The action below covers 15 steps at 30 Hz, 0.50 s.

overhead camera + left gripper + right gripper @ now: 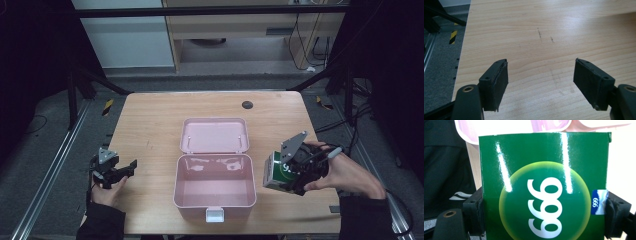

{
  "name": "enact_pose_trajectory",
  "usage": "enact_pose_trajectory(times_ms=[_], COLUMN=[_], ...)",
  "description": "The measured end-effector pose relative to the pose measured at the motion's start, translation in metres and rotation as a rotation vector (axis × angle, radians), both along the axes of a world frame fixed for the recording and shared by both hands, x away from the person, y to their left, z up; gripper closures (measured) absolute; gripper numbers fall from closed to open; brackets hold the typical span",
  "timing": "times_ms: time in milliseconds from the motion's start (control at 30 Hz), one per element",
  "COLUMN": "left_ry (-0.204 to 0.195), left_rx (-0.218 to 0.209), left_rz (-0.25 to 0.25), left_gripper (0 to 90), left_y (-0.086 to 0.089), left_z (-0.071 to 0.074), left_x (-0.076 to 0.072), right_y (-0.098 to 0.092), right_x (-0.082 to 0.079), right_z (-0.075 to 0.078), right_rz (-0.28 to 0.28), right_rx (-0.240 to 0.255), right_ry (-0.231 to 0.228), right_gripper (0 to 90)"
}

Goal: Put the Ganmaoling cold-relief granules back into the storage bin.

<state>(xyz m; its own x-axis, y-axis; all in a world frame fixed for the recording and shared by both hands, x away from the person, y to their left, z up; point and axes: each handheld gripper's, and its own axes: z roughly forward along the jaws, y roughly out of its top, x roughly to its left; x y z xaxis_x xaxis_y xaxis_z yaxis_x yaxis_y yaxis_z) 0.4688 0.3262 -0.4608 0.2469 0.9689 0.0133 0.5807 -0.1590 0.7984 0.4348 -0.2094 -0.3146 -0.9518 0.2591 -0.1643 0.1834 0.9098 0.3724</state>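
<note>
Right gripper (295, 172) holds a green box (278, 171), jaws clamped on its two side faces; in the right gripper view the green box (544, 187) has a yellow-green circle with white digits and a small blue label at one edge. Box is off the worktop (150, 125), tilted, just right of the pink case (215, 187), near the worktop's right edge. Person's right hand (345, 175) grips the tool from the right. Pink case sits mid-worktop, open, lid (215, 135) laid back on the far side, inside bare, white latch (215, 215) on the near wall. Left gripper (117, 172) at the near left of the worktop, jaws wide apart, nothing between them; left gripper view looks at bare wood (544, 37) with faint scuffs. Left hand (107, 192) below it. Small dark round spot (247, 105) on the far side of the worktop.
</note>
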Motion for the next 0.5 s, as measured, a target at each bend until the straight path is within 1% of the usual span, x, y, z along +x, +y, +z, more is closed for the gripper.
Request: enact_pose_trajectory(times_ms=[167, 233, 267, 300, 433, 467, 500], left_ry=[-0.001, 0.0, 0.0, 0.0, 0.0, 0.0, 0.0], left_rx=[0.0, 0.0, 0.0, 0.0, 0.0, -0.001, -0.001], left_rz=[-0.001, -0.001, -0.001, -0.001, -0.001, -0.001, -0.001], left_gripper=[27.1, 27.1, 27.0, 27.1, 27.1, 27.1, 27.1], left_y=[0.0, 0.0, 0.0, 0.0, 0.0, 0.0, 0.0], left_z=[0.0, 0.0, 0.0, 0.0, 0.0, 0.0, 0.0], left_x=[0.0, 0.0, 0.0, 0.0, 0.0, 0.0, 0.0], right_y=[0.003, 0.006, 0.006, 0.008, 0.011, 0.013, 0.013], right_x=[-0.002, -0.002, -0.002, -0.002, -0.003, -0.003, -0.003], right_z=[0.008, 0.012, 0.012, 0.016, 0.021, 0.026, 0.026], right_rz=[0.014, 0.032, 0.032, 0.037, 0.048, 0.058, 0.058], right_rx=[0.012, 0.019, 0.019, 0.025, 0.036, 0.046, 0.046], right_ry=[-0.005, -0.013, -0.013, -0.016, -0.021, -0.024, -0.024], right_gripper=[16.2, 16.2, 16.2, 16.3, 16.3, 16.3, 16.3])
